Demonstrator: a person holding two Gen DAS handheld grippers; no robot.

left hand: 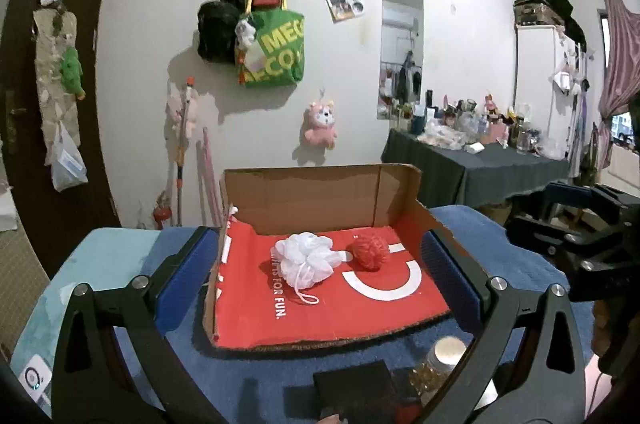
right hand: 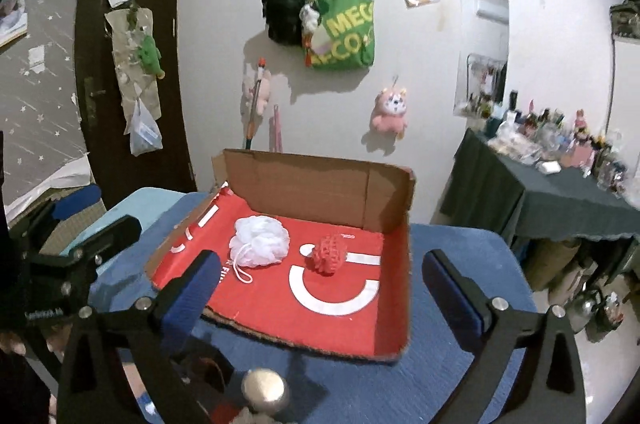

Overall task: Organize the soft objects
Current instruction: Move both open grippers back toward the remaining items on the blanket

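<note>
An open cardboard box (left hand: pixel 320 191) (right hand: pixel 320 183) with a red printed inside lies on a blue-covered table (left hand: pixel 500 256) (right hand: pixel 460 264). In it a white mesh bath pouf (left hand: pixel 306 258) (right hand: pixel 260 242) rests beside a red knitted ball (left hand: pixel 370 252) (right hand: pixel 329 256); they sit close together. My left gripper (left hand: pixel 316 238) stands open in front of the box, its blue pads (left hand: pixel 184 272) wide apart and empty. My right gripper (right hand: pixel 320 260) is likewise open and empty, short of the box's near edge. Each gripper shows at the side of the other's view.
A jar with a metal lid (left hand: pixel 444 352) (right hand: pixel 266 390) and a dark flat object (left hand: pixel 352 388) stand on the table just below the grippers. A dark green table (left hand: pixel 480 163) (right hand: pixel 540 191) crowded with bottles is at the right. Bags and plush toys hang on the wall.
</note>
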